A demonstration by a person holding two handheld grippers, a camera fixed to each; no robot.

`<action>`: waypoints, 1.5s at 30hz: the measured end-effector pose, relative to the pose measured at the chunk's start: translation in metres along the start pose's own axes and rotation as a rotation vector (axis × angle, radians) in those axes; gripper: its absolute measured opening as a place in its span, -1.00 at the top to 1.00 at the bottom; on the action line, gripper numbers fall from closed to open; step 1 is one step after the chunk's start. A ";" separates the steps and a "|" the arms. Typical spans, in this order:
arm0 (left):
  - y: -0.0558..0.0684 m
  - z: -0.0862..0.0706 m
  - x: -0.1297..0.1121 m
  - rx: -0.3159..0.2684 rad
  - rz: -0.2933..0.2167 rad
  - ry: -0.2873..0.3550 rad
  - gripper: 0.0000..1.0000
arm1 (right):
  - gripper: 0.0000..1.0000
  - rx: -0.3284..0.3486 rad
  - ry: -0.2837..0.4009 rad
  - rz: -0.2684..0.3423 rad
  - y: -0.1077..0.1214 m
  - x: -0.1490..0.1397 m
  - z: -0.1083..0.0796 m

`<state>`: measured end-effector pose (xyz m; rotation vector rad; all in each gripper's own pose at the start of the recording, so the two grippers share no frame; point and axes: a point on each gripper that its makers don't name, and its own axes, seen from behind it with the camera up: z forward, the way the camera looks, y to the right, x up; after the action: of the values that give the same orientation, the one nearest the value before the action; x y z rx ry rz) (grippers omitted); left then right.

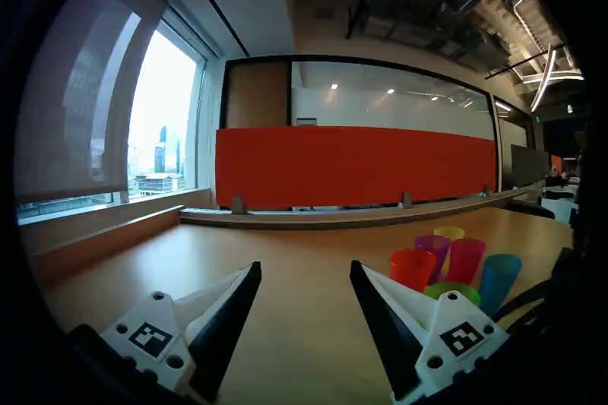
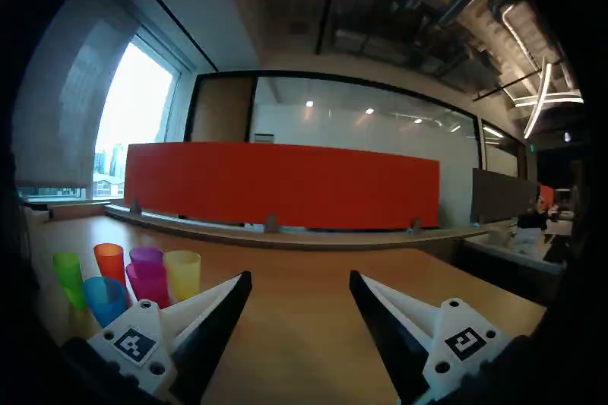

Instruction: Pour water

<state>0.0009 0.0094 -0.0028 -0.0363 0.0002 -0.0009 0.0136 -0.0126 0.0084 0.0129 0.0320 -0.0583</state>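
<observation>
Holding both grippers low over the tabletop, we have the left gripper and the right gripper with fingers spread apart, clasping nothing. The coloured cups stand on the tabletop just right of the left gripper's fingers, and left of the right gripper's fingers.

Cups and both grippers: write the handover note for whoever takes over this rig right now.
Left gripper: open, empty, low over the wooden table.
Right gripper: open, empty, over the same table.
Things: six coloured cups stand upright in a tight cluster on the table, off to the right in the left gripper view and off to the left in the right gripper view.
Done: nothing gripped, no pouring begun.
Left: whether any cup holds water cannot be told; probably grasp one cup and pour into another.
</observation>
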 end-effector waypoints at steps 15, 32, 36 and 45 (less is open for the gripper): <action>0.000 0.000 0.000 0.000 0.000 0.000 -0.72 | -1.00 -0.018 -0.012 0.070 0.017 -0.008 -0.006; 0.000 0.000 0.000 0.000 0.000 0.000 -0.72 | -1.00 -0.011 -0.032 0.058 0.013 -0.014 -0.005; 0.000 0.000 0.000 0.000 0.000 0.000 -0.72 | -1.00 -0.008 -0.032 0.058 0.012 -0.014 -0.004; 0.000 0.000 0.001 0.000 0.000 0.000 -0.72 | -1.00 -0.007 -0.035 0.059 0.012 -0.014 -0.004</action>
<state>0.0018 0.0094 -0.0024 -0.0363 0.0003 -0.0008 -0.0001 0.0005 0.0051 0.0061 -0.0027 0.0003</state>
